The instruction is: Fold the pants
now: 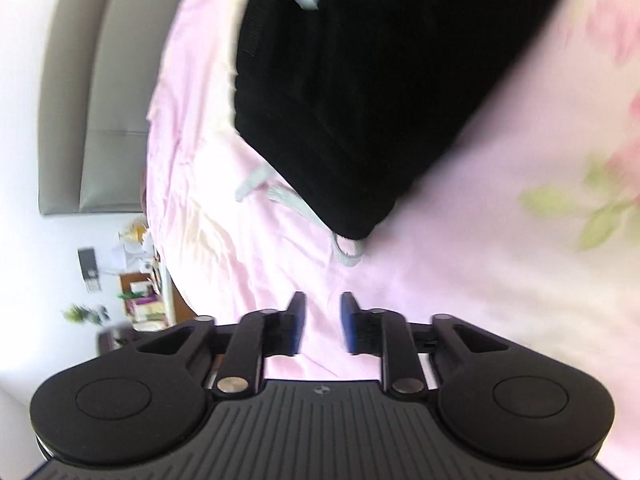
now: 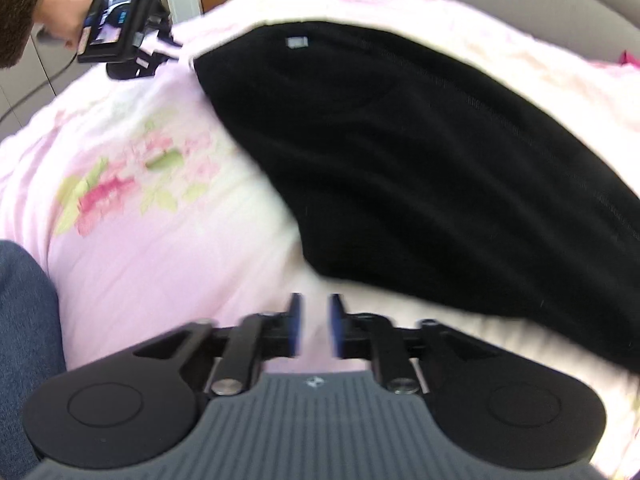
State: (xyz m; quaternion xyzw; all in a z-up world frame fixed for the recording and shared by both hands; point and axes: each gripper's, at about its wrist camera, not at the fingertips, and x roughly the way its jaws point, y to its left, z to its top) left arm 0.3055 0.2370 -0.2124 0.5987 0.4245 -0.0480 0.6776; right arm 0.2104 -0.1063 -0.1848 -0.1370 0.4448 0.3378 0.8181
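- Left wrist view: the left gripper (image 1: 323,322) hangs over a pink floral bedsheet (image 1: 248,184). Its blue-padded jaws stand a little apart with nothing between them, only sheet showing in the gap.
- The black pants (image 1: 360,92) lie flat on the sheet just ahead of that gripper, apart from it. A pale drawstring (image 1: 280,196) trails out from under the near corner, so this looks like the waistband end.
- Right wrist view: the right gripper (image 2: 315,326) is also slightly parted and empty, close to the near edge of the pants but not touching.
- Both grippers seem placed at opposite edges, probably to take hold for a fold; that is a judgement.
- Only the right view shows a hand (image 2: 66,20) in a fuzzy sleeve holding the left gripper beyond the far corner of the pants.
- Only the left view shows the drawstring and a cluttered shelf (image 1: 140,288) beside the bed.
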